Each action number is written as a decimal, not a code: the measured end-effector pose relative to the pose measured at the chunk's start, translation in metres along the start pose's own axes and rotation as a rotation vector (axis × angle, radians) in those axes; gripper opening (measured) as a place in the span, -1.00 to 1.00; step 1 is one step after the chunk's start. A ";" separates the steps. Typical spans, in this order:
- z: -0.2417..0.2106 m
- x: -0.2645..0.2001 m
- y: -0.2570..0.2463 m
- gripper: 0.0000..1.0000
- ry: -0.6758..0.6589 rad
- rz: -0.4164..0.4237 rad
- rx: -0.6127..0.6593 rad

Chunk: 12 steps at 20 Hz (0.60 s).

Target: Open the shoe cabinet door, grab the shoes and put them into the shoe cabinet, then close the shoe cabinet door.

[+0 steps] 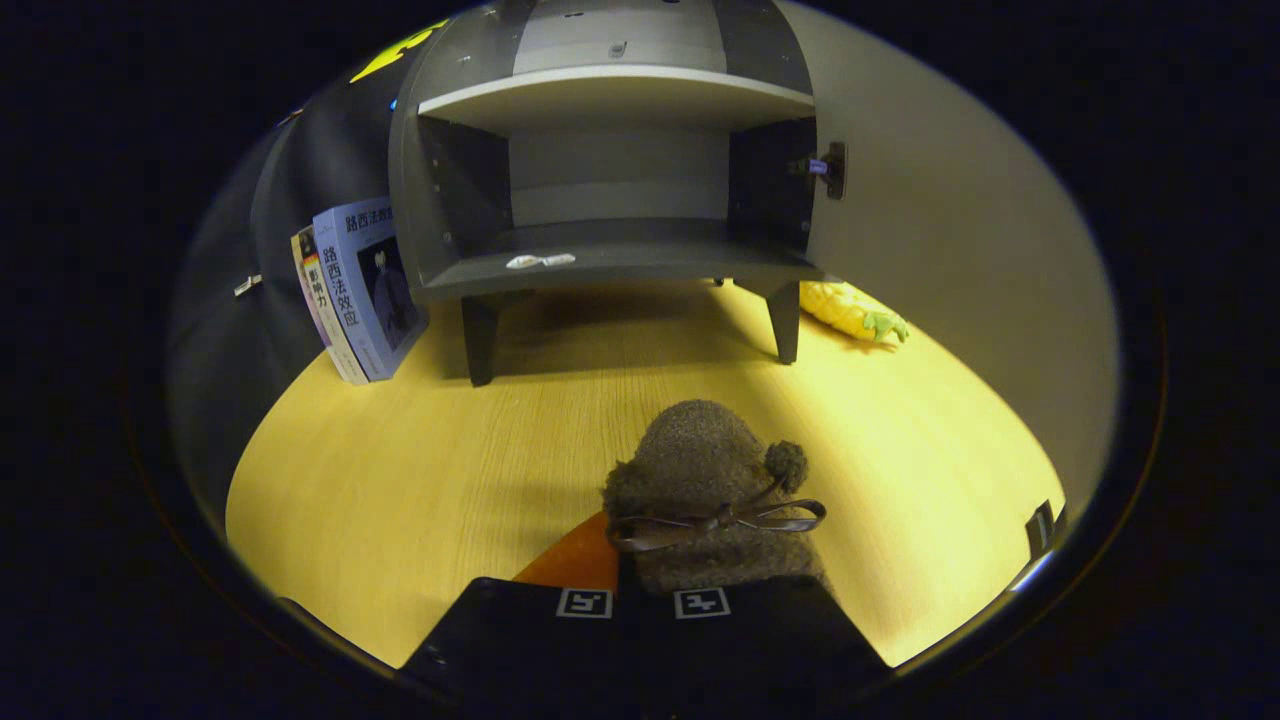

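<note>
A brown fuzzy shoe [705,480] with a dark ribbon bow and a pom-pom sits between my fingers, its toe pointing toward the cabinet. My gripper [642,605] is shut on the shoe's back part, and the shoe appears lifted a little over the wooden table [400,450]. Beyond it stands the grey shoe cabinet [610,190] on short dark legs. The cabinet door [950,250] is swung open to the right, and the lower shelf [620,262] holds a small white scrap.
Two books [355,290] lean against the cabinet's left side. A yellow pineapple toy [850,312] lies beside the right cabinet leg, under the open door. An orange patch [575,560] shows on the table just left of the shoe.
</note>
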<state>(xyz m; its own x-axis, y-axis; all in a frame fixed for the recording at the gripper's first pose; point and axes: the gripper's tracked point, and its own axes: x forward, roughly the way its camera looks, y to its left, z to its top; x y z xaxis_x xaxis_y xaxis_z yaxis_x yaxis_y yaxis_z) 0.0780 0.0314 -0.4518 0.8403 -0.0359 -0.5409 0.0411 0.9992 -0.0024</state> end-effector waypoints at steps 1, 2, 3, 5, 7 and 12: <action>0.010 -0.008 -0.002 -0.84 0.006 0.001 0.002; 0.024 -0.017 -0.001 -0.84 0.007 0.010 0.006; 0.038 -0.026 0.000 -0.85 0.003 0.021 0.013; 0.072 -0.047 0.000 -0.84 -0.020 0.036 0.021; 0.103 -0.067 -0.003 -0.84 -0.034 0.041 0.018; 0.187 -0.102 -0.002 -0.84 -0.045 0.061 0.018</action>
<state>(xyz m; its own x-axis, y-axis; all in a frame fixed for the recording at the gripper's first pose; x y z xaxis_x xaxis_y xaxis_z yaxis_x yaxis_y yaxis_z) 0.0928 0.0295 -0.2395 0.8652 0.0237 -0.5008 -0.0016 0.9990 0.0445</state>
